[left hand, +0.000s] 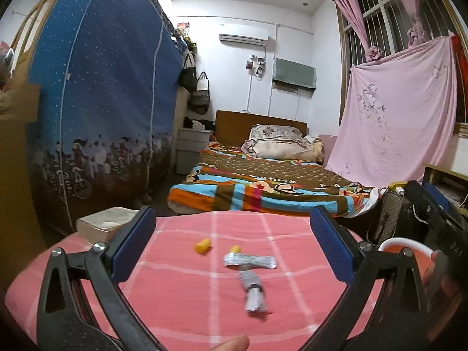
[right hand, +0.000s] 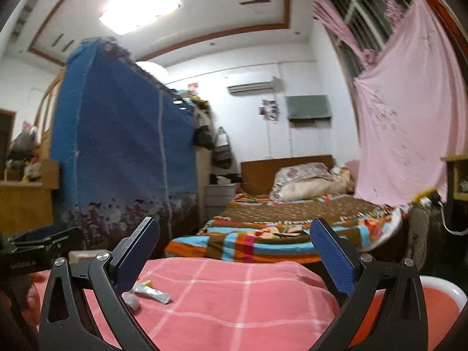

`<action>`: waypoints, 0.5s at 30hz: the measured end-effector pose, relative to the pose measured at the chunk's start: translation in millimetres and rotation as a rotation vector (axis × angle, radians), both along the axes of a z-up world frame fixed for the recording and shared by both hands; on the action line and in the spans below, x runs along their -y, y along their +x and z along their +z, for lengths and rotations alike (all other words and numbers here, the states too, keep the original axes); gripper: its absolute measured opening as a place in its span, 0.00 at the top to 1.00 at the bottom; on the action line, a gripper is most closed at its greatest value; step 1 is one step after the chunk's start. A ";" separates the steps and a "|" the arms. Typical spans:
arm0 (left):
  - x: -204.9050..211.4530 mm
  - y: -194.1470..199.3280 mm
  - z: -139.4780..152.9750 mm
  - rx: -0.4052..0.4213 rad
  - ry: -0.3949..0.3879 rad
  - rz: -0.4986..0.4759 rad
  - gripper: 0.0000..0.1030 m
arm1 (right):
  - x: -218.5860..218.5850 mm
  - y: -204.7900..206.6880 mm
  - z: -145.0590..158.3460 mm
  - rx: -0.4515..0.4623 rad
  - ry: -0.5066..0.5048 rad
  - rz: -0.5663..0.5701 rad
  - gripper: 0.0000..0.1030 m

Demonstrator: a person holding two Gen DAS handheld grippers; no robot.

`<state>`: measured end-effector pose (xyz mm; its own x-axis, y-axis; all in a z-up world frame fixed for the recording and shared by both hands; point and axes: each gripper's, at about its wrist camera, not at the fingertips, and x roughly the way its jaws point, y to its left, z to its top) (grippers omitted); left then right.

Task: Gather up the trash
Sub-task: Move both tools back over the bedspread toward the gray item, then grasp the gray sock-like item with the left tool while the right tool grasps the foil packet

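Note:
Trash lies on a pink checked cloth [left hand: 204,307]: two small yellow pieces [left hand: 203,245] [left hand: 235,248], a flat silver wrapper [left hand: 250,261] and a crumpled silver-grey wrapper [left hand: 254,294]. My left gripper [left hand: 234,219] hangs over the cloth, open and empty, with the trash lying ahead between its blue pads. My right gripper [right hand: 234,231] is open and empty too, held level over the same cloth [right hand: 234,307]. In the right wrist view the silver wrapper [right hand: 152,289] and the grey one [right hand: 131,299] lie by its left finger.
A white-rimmed container [left hand: 406,242] with an orange inside [right hand: 438,292] stands at the cloth's right edge. A thick book [left hand: 105,222] lies at the far left corner. Beyond are a bed [left hand: 263,181], a blue wardrobe [left hand: 102,87] and a pink sheet [left hand: 395,111].

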<state>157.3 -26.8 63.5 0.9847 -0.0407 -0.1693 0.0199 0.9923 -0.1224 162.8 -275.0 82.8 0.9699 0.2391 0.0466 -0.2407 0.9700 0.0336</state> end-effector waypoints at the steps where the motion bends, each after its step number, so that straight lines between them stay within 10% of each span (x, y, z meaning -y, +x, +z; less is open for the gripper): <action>1: -4.0 -0.9 -1.4 -0.003 0.008 -0.003 0.11 | -5.5 1.8 -1.0 0.000 -0.020 0.021 0.00; 10: -9.4 7.6 -21.9 -0.119 0.020 -0.103 0.14 | -45.3 35.8 -16.0 -0.106 -0.181 0.158 0.01; 15: -2.8 29.2 -35.7 -0.273 -0.009 -0.198 0.39 | -61.9 62.1 -33.4 -0.274 -0.248 0.200 0.21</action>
<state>186.5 -24.1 27.7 0.8759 -0.2296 -0.4243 0.1780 0.9712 -0.1581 224.9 -213.1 49.4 0.8718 0.3952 -0.2894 -0.4396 0.8919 -0.1063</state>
